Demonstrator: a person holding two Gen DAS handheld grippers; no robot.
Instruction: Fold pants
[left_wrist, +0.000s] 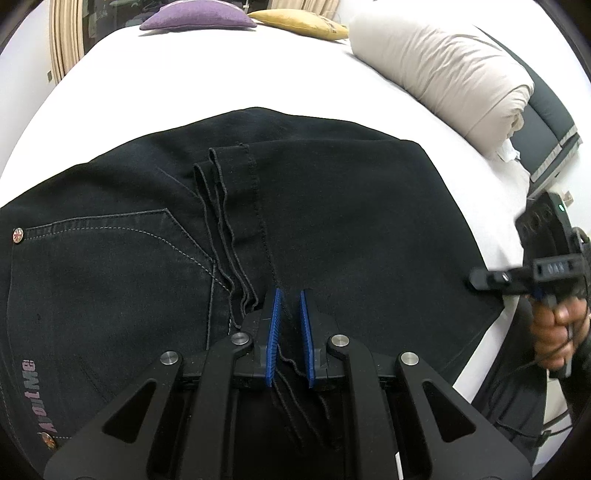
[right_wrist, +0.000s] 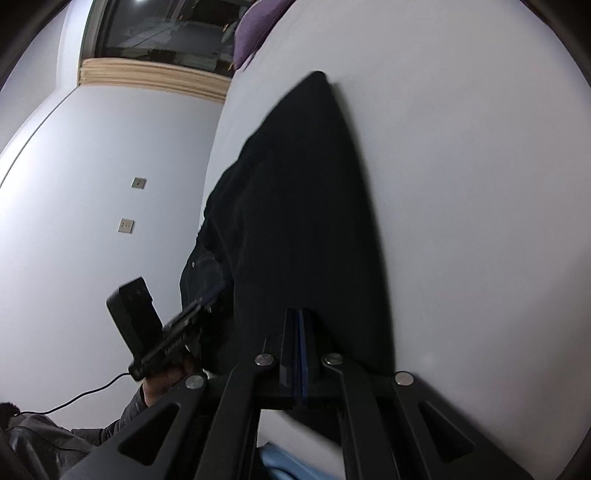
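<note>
black jeans (left_wrist: 332, 221) folded on bed (left_wrist: 184, 81) | left claw (left_wrist: 288, 299) spread over hem edges | right claw (right_wrist: 300, 314) pressed together, pinching fold edge | tip: left should catch all hem layers together, then lift level

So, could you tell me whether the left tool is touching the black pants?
Touching. In the left wrist view the left tool has its blue fingers slightly apart, resting on the black pants astride the hem seam.
</note>
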